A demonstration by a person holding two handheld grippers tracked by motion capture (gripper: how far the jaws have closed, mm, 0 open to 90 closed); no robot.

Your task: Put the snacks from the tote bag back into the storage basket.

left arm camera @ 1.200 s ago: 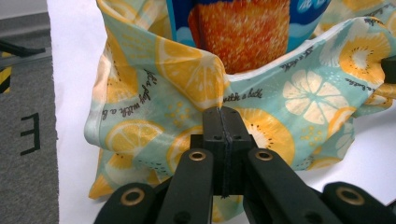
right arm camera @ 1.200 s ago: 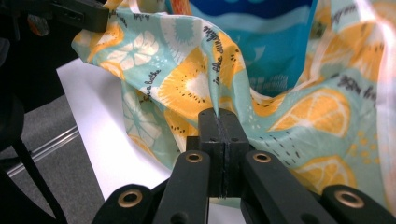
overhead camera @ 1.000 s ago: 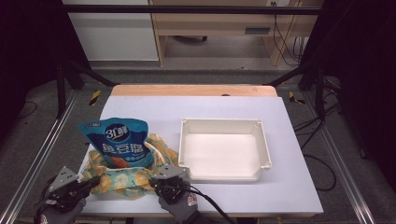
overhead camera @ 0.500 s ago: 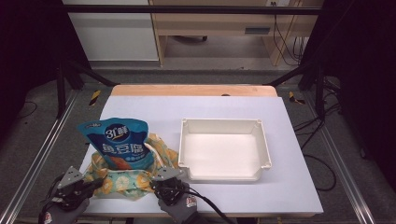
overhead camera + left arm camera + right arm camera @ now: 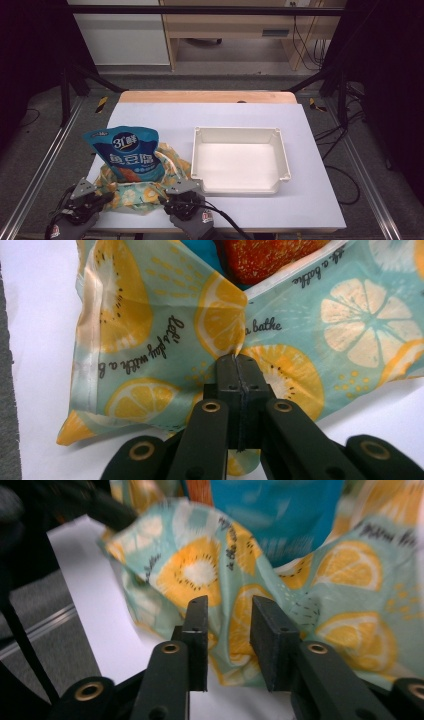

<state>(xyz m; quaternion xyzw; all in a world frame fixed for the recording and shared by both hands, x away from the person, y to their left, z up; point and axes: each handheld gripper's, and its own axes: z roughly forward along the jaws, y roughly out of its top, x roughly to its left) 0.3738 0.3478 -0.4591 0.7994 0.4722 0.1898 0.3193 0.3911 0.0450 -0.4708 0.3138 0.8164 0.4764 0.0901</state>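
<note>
Bag (image 5: 145, 192), lemon-printed, lies at the table's (image 5: 320, 200) near left edge with a blue pouch (image 5: 129, 155) half inside. Left gripper (image 5: 235, 362) pinches its fabric tight; right gripper (image 5: 229, 612), jaws just opening, stands parted over a fold. Advice: keep the left pinch firm.

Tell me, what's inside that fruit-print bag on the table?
A blue snack pouch stands in the fruit-print bag, its top sticking out above the opening. The pouch's lower part is covered by the fabric, so anything else in there can't be seen.
</note>
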